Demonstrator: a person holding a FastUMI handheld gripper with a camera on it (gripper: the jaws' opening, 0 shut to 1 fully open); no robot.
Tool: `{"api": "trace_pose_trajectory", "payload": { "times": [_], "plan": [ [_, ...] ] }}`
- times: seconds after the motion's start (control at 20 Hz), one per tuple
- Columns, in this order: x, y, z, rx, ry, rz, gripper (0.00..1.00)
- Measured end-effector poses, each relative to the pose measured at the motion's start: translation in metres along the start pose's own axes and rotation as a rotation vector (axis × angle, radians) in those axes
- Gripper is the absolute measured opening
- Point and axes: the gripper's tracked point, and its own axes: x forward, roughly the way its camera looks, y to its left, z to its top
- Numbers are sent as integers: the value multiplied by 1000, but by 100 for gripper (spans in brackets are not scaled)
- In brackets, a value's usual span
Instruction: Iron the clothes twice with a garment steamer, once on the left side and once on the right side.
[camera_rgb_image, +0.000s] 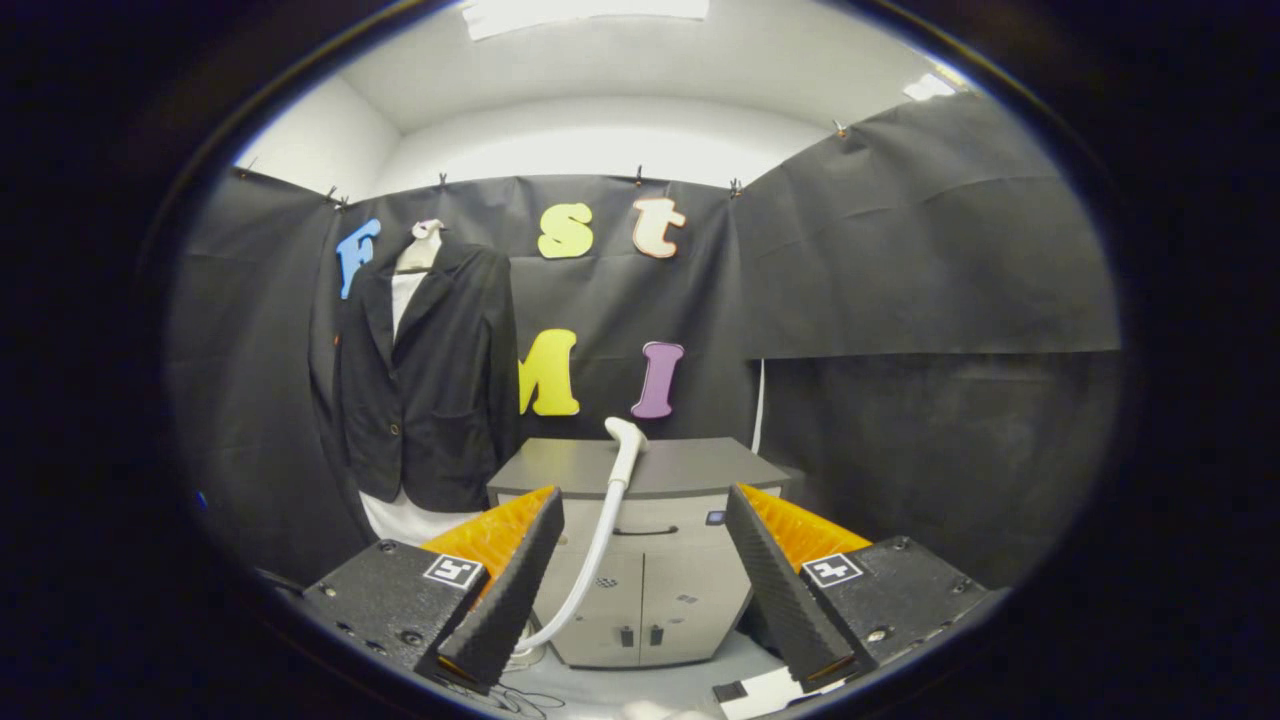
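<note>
From my remote seat, the gripper (640, 590) hangs in open air with its two ridged black fingers (510, 590) spread wide apart and clamped on nothing. Well beyond them, and framed in the gap between them, the garment steamer's white head (627, 436) rests on the top of a low grey cabinet (655, 500), its pale hose (590, 560) curving down across the cabinet front and passing close beside the left finger toward the floor (I cannot tell whether hose and finger touch). The clothes, a dark blazer (430, 380) over a white garment (405, 295), hang on a form against the black cloth wall, beyond the left finger and just to the left of the cabinet; the white hem shows below the blazer. The cabinet has a drawer with a dark handle above two doors, all shut, so its contents are hidden from me.
</note>
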Motion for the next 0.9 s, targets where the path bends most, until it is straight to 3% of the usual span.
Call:
{"api": "trace_pose_trajectory", "payload": {
  "times": [0.45, 0.9],
  "plan": [
    [82, 1, 27, 20, 30, 16, 100],
    [236, 14, 32, -14, 115, 82, 100]
  ]
}}
